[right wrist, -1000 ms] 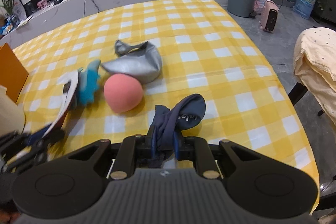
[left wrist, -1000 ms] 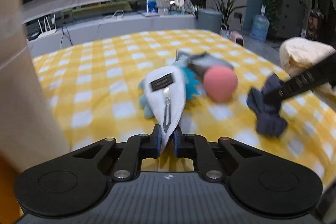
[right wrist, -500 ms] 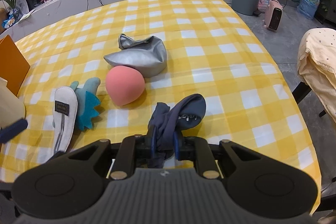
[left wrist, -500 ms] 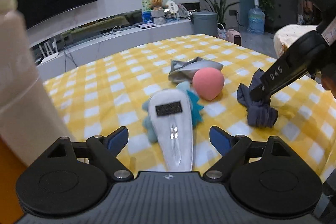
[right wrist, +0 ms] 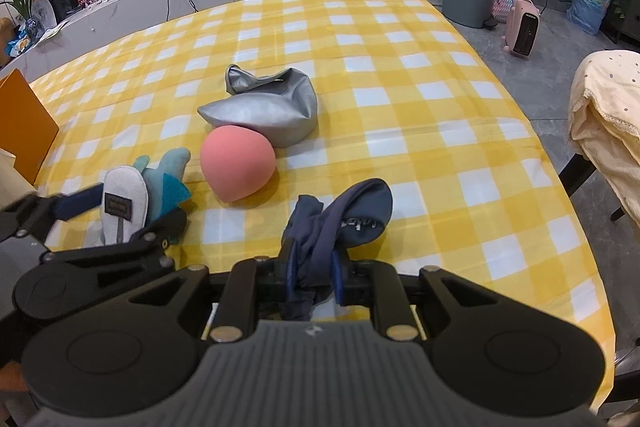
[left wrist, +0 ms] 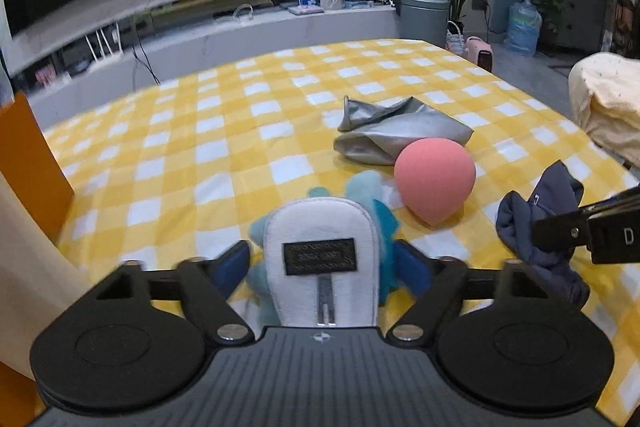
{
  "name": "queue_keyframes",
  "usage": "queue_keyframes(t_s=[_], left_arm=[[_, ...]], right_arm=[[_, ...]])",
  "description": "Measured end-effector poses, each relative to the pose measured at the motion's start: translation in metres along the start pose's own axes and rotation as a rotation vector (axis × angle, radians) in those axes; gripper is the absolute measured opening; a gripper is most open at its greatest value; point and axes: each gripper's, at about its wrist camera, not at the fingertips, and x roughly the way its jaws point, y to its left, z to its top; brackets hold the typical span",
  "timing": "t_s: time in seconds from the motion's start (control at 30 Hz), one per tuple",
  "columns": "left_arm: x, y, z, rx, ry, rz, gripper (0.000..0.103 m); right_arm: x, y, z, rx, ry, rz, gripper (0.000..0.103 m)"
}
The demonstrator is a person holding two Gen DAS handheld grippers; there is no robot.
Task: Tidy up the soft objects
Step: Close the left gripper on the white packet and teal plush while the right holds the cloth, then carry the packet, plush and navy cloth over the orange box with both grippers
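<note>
Now that the white slipper [left wrist: 322,259] has been let go by the left tool [left wrist: 322,261], it's left lying on the yellow checked table [left wrist: 224,155] between jaws that are wide but closing again, so a re-grip is probably needed. The navy cloth [right wrist: 340,223] is kept pinched in the right tool [right wrist: 314,277]. Writing on slipper and cloth can't be read; only "D" is seen on the tool.

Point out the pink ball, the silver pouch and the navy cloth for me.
pink ball [right wrist: 238,167], right wrist view, middle of its rounded side
silver pouch [right wrist: 266,111], right wrist view, centre of its body
navy cloth [right wrist: 356,215], right wrist view, its rounded upper fold
</note>
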Motion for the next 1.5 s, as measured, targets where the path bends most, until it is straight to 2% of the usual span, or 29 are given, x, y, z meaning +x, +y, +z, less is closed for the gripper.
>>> queue_keyframes(t_s=[0.17, 0.27, 0.43, 0.67, 0.9, 1.13, 1.3, 1.5], left_arm=[[-0.003, 0.011, -0.001, -0.072, 0.002, -0.035, 0.075], [-0.009, 0.016, -0.002, -0.097, 0.006, -0.031, 0.071], [-0.032, 0.020, -0.001, -0.103, -0.015, -0.028, 0.071], [-0.071, 0.024, -0.006, -0.103, -0.004, -0.061, 0.071], [-0.119, 0.032, -0.019, -0.068, 0.001, -0.091, 0.071], [-0.174, 0.065, -0.035, -0.075, 0.028, -0.078, 0.071], [-0.209, 0.109, -0.054, -0.119, 0.059, -0.055, 0.071], [-0.247, 0.168, -0.062, -0.185, 0.014, 0.011, 0.071]], right_arm=[[0.001, 0.003, -0.002, -0.019, 0.002, -0.014, 0.015], [0.002, 0.005, 0.000, -0.015, 0.006, -0.028, 0.015], [0.000, 0.007, -0.001, -0.011, -0.003, -0.031, 0.015], [-0.015, 0.000, -0.007, 0.053, -0.046, 0.018, 0.014], [-0.044, 0.021, -0.016, 0.086, -0.101, 0.069, 0.014], [-0.087, 0.070, -0.040, 0.039, -0.147, 0.172, 0.014], [-0.117, 0.123, -0.060, -0.050, -0.164, 0.262, 0.014], [-0.154, 0.196, -0.069, -0.190, -0.209, 0.369, 0.014]])
